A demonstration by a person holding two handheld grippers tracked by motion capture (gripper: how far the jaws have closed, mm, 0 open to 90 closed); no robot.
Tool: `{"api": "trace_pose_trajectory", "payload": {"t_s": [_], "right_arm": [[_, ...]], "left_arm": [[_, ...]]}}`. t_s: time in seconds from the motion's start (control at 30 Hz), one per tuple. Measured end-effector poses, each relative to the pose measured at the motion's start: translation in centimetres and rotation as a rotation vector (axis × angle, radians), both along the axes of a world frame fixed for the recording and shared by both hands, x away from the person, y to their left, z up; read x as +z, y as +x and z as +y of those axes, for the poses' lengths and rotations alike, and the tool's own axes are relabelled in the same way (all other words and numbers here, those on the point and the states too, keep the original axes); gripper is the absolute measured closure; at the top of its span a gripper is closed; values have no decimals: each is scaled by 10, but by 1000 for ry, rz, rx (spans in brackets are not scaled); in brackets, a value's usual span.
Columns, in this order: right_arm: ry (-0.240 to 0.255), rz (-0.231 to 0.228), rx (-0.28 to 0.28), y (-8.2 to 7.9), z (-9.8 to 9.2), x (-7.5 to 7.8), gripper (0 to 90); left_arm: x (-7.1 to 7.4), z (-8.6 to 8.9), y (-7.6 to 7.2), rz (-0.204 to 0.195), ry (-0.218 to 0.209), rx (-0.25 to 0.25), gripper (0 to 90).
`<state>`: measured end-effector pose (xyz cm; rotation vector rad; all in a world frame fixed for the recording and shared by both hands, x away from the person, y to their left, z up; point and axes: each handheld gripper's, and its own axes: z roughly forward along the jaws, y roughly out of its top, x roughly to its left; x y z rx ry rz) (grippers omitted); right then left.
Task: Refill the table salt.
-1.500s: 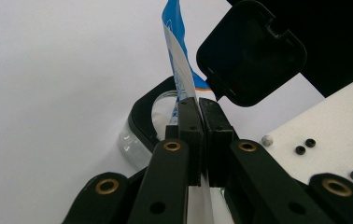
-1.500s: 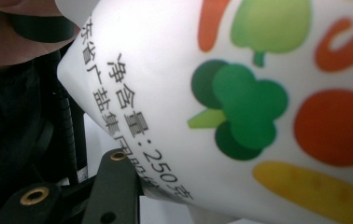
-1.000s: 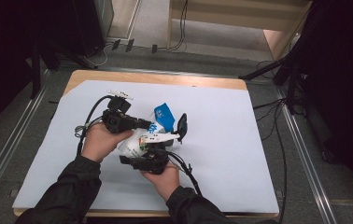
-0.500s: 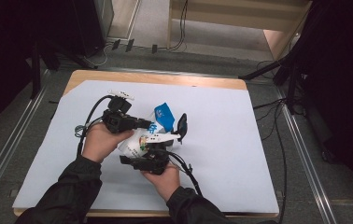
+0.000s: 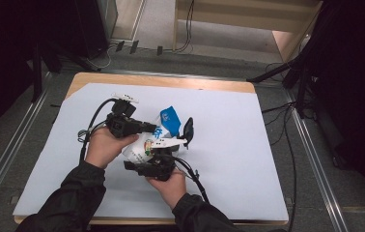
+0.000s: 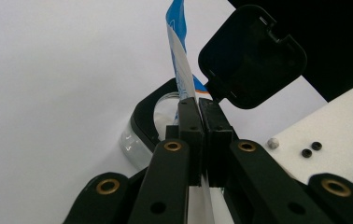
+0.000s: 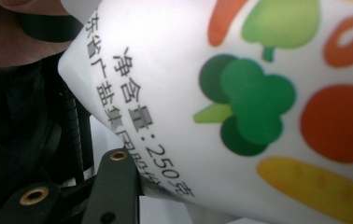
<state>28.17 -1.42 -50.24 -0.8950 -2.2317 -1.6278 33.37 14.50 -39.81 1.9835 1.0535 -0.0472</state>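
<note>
A white salt bag (image 5: pixel 140 147) with a blue top (image 5: pixel 170 120) and printed vegetables is held up between both grippers over the table. My left gripper (image 5: pixel 154 129) comes in from the left, its jaws shut flat on the bag's thin upper edge (image 6: pixel 177 51). My right gripper (image 5: pixel 147 153) comes from below, closed on the bag's bulging lower part (image 7: pixel 240 102); one of its fingers (image 7: pixel 118 184) presses against the bag's side. Just behind the bag stands a clear container (image 6: pixel 139 123) with a black rim, its black flip lid (image 6: pixel 251 56) (image 5: pixel 189 129) standing open.
A pale sheet (image 5: pixel 248 145) covers the wooden table (image 5: pixel 171 81). Cables trail from both grippers across the sheet. Metal rails and more cables run on the floor along both sides of the table.
</note>
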Motion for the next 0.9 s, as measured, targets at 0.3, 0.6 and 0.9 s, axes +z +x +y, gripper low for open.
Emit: {"api": "trace_pose_trajectory", "payload": {"t_s": [0.3, 0.6, 0.9], "right_arm": [[-2, -12, -6, 0, -1, 2, 609], [1, -8, -8, -1, 0, 4, 616], [-2, -7, -2, 0, 1, 4, 617]], "left_arm": [[2, -1, -1, -10, -1, -2, 896], [4, 0, -3, -27, 0, 1, 896], [4, 1, -3, -25, 2, 2, 895]]}}
